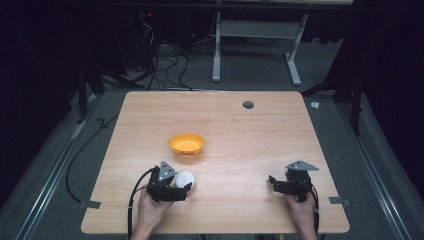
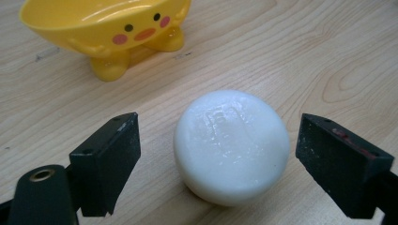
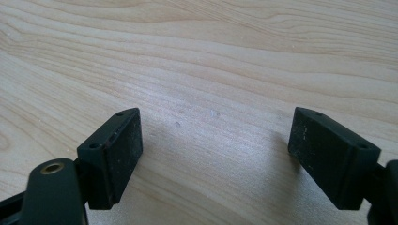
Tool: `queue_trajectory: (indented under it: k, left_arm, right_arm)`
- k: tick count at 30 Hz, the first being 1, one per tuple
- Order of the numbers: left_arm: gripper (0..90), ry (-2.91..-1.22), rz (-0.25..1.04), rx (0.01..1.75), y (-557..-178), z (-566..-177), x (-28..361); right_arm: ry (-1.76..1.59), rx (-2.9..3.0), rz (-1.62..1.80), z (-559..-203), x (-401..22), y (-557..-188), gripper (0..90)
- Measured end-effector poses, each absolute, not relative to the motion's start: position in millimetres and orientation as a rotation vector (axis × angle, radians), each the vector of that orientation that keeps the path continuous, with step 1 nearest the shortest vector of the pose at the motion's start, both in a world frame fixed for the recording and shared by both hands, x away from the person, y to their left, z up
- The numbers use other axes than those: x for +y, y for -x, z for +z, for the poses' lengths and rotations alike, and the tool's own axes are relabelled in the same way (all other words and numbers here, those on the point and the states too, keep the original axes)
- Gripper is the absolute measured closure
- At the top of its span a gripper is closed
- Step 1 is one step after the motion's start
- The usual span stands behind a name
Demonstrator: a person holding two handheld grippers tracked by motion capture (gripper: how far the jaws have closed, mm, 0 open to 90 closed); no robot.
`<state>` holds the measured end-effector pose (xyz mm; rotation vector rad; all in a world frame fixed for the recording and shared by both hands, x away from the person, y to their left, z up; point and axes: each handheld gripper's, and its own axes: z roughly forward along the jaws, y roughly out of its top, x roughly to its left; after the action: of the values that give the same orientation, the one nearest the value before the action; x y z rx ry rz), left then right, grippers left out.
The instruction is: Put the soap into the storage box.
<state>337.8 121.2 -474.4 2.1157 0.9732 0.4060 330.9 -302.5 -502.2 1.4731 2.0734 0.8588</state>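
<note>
The left tool (image 2: 218,154) stands wide around the white soap bar (image 2: 231,146), not touching; closing seems next. The right tool (image 3: 213,154) is wide, empty.

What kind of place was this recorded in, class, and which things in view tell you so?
Probably a lab or recording workspace, not a home: a bare wooden table on grey carpet, loose cables on the floor behind it, and dark curtains around. A person holds the left gripper and right gripper.
</note>
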Motion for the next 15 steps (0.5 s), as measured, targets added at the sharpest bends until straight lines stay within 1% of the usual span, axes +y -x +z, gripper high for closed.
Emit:
queue_trajectory:
  k: [2, 15]
  left_arm:
    - [14.5, -2.123, 0.391, 0.981, -339.5, -478.2, 118.5]
    - [15.6, -2.156, 0.416, 0.997, -343.6, -489.3, 106.5]
  right_arm:
    - [-1.472, 2.074, 0.859, -502.2, -302.5, -330.9, 18.9]
    - [-1.472, 2.074, 0.859, -502.2, -302.5, -330.9, 18.9]
